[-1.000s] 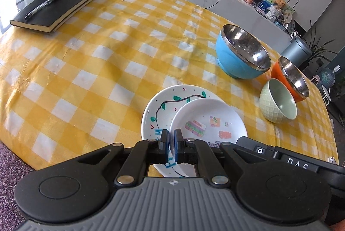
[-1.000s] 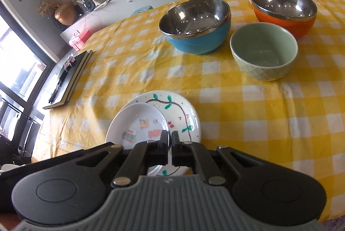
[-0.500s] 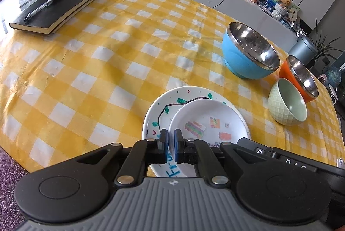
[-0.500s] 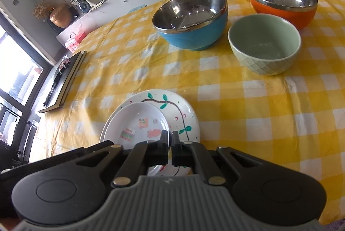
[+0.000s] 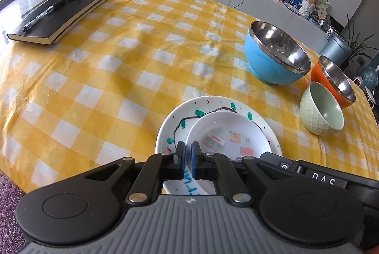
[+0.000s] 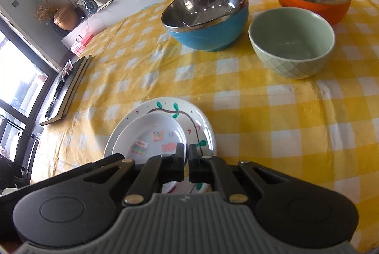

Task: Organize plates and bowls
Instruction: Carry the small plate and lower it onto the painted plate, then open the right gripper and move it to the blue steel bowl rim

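A round table under a yellow-and-white checked cloth (image 5: pixel 99 78) carries everything here. At its far left edge lies a black hardcover notebook (image 5: pixel 59 14) with a dark pen (image 5: pixel 39 18) resting along its cover. Near the front edge, toward the middle, sits a large white plate painted with a brown vine and green leaves (image 5: pixel 173 126); a smaller white plate bearing pastel stickers (image 5: pixel 222 133) is stacked on it, shifted toward the larger plate's right side. The left gripper (image 5: pixel 187 154), black with blue pads, hangs over the near rim of the smaller plate with its jaws drawn almost together; the plate rim shows in the narrow gap between the pads, but whether they actually pinch it cannot be told. The right gripper (image 6: pixel 186 154), seen from its own camera, hovers at the near right side of the same stack (image 6: pixel 163 133), its jaws clenched with only a sliver between them and nothing visibly grasped. Toward the far right of the table stand three upright bowls close together: a blue bowl with a steel lining (image 5: pixel 274 52) farthest left, an orange bowl with a steel lining (image 5: pixel 334 81) behind and right of it, and a pale green ceramic bowl with a quilted outer wall (image 5: pixel 319 109) nearest the front edge, just beside the orange one.
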`<state>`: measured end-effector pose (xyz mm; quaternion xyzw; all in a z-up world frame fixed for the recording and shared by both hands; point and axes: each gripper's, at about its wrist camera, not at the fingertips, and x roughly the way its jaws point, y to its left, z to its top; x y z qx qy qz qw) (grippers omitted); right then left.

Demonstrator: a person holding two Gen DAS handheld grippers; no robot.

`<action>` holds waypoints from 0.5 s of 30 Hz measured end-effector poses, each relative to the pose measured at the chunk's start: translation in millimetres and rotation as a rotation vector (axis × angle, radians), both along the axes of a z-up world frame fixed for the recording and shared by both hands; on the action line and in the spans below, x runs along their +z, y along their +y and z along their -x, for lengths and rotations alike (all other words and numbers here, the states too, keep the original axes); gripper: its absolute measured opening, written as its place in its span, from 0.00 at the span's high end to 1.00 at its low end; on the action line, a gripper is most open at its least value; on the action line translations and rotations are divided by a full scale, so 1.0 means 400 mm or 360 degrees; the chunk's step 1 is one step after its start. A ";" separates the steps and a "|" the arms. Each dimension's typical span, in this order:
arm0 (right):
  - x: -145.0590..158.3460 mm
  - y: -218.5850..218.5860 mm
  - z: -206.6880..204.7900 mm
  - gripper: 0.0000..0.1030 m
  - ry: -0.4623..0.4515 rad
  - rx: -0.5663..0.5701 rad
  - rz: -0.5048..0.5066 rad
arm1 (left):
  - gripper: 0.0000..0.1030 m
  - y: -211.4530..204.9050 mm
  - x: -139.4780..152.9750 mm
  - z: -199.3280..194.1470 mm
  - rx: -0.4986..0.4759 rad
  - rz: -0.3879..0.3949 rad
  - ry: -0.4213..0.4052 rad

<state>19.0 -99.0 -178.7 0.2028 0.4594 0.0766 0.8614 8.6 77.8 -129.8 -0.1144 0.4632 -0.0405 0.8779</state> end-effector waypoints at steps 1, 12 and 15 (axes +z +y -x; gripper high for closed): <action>0.000 0.000 0.002 0.97 -0.0003 0.0002 -0.0007 | 0.93 -0.001 0.001 0.000 0.0000 -0.0008 -0.0002; 0.036 -0.008 0.020 0.78 -0.0128 0.0011 0.0022 | 0.60 0.009 0.045 0.019 0.0015 0.0007 -0.0134; 0.052 -0.010 0.028 0.77 -0.0183 0.0013 0.0040 | 0.58 0.006 0.069 0.024 0.0011 0.0004 -0.0181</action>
